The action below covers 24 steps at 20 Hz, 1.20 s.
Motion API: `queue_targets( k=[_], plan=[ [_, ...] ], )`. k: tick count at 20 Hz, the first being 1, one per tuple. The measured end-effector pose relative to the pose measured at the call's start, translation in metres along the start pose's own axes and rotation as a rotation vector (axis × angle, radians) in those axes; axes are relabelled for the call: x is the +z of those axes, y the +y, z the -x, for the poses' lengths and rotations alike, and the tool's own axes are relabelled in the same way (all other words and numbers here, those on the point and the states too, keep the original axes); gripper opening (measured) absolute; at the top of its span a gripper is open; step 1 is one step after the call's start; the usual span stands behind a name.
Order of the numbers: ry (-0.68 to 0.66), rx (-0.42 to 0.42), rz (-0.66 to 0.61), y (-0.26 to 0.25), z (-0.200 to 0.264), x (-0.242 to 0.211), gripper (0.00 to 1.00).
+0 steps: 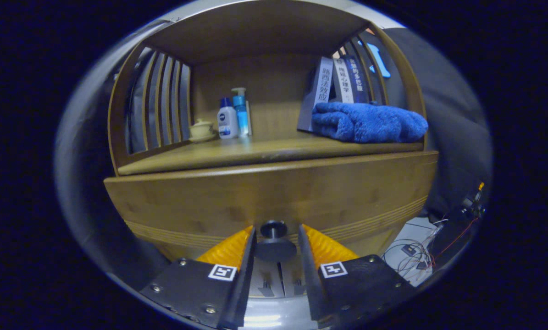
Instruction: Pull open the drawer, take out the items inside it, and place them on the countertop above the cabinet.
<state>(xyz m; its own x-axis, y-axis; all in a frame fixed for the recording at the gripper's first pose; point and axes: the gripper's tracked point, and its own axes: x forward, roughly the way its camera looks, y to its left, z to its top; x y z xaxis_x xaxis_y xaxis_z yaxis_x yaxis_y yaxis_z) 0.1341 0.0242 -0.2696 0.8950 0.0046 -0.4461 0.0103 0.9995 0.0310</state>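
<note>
A wooden cabinet stands right in front of me. Its drawer front (274,192) is closed, a broad panel under the countertop (237,156). A dark round knob (274,228) juts from the drawer's lower middle. My gripper (276,231) is open, and the knob sits between its two fingertips with a narrow gap on each side. Neither finger presses on the knob. The closed front hides whatever is inside the drawer.
On the countertop, a folded blue towel (368,121) lies at the right in front of leaning books (335,87). Two bottles (232,117) and a small lidded cup (201,129) stand at the back left. Slatted sides and a roof enclose it. Cables (416,254) lie on the floor at the right.
</note>
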Motion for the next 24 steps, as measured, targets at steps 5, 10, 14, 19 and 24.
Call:
queue_targets(
  k=[5,10,14,19,24],
  plan=[
    [-0.032,-0.024,0.002,-0.003,0.002,0.009,0.42],
    [0.001,-0.024,0.033,-0.003,0.0,0.006,0.28],
    [0.021,-0.035,0.051,-0.002,0.017,-0.001,0.28],
    [0.026,-0.058,0.03,-0.005,0.051,-0.011,0.28],
    [0.051,-0.086,0.032,-0.007,0.081,-0.025,0.28]
  ],
)
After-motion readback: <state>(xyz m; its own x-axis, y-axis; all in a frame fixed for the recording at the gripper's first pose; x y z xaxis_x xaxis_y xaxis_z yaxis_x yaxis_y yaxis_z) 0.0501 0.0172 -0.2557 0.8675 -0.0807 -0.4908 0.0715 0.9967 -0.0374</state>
